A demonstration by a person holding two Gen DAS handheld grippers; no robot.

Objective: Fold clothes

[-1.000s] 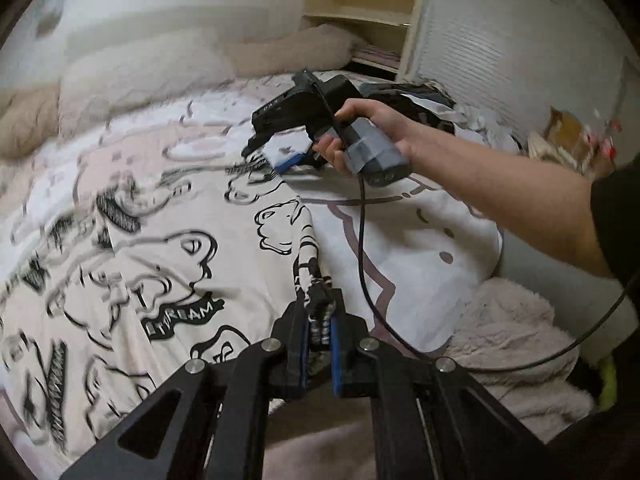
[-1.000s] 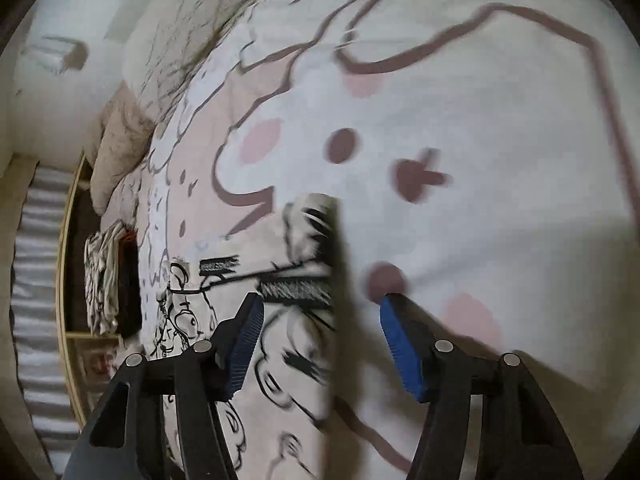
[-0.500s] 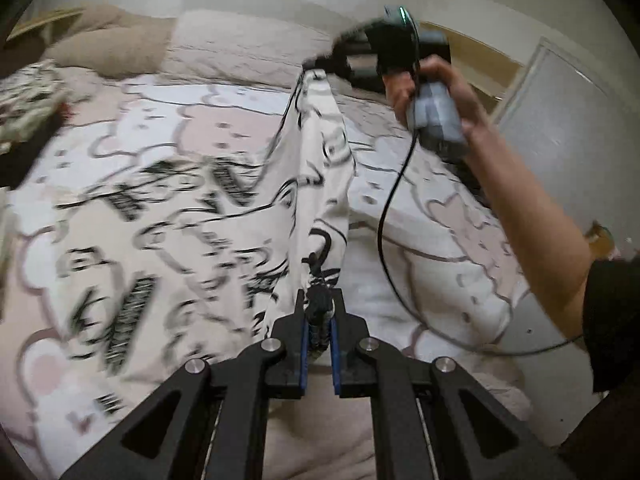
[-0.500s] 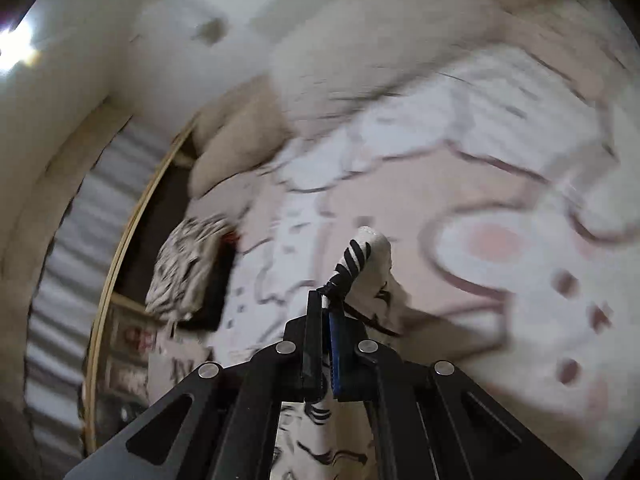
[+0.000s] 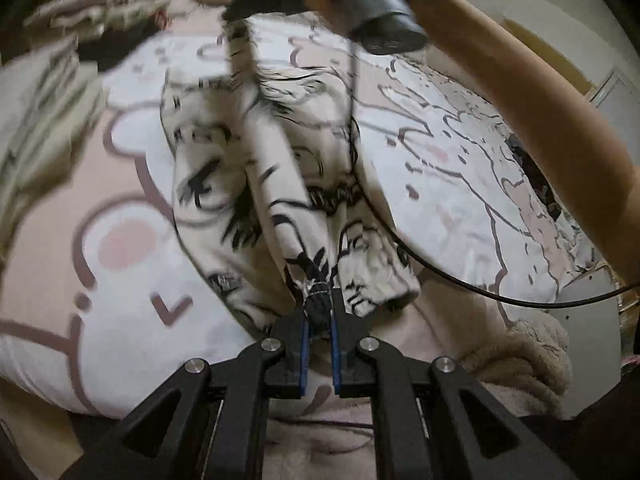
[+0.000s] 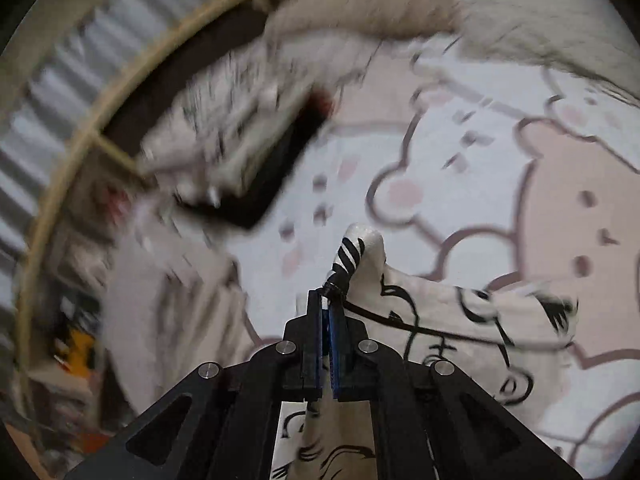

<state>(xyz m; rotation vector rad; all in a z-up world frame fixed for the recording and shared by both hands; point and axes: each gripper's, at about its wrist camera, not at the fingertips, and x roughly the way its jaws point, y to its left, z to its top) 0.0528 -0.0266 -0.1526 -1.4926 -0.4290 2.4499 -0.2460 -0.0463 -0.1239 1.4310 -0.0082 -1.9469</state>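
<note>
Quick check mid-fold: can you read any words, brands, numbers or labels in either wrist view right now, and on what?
None can be read.
Printed garment, pinched by the left hand-held gripper and the right hand-held gripper: black cartoon drawings, with any lettering too blurred to read.
Bedsheet: bear outlines and pink spots only, no text.
Shelf at the left of the right wrist view: blurred coloured items, unreadable.

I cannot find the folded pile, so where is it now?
In the right wrist view the blurred folded pile lies upper left on the bed, near the wooden shelf, beyond the right gripper.
</note>
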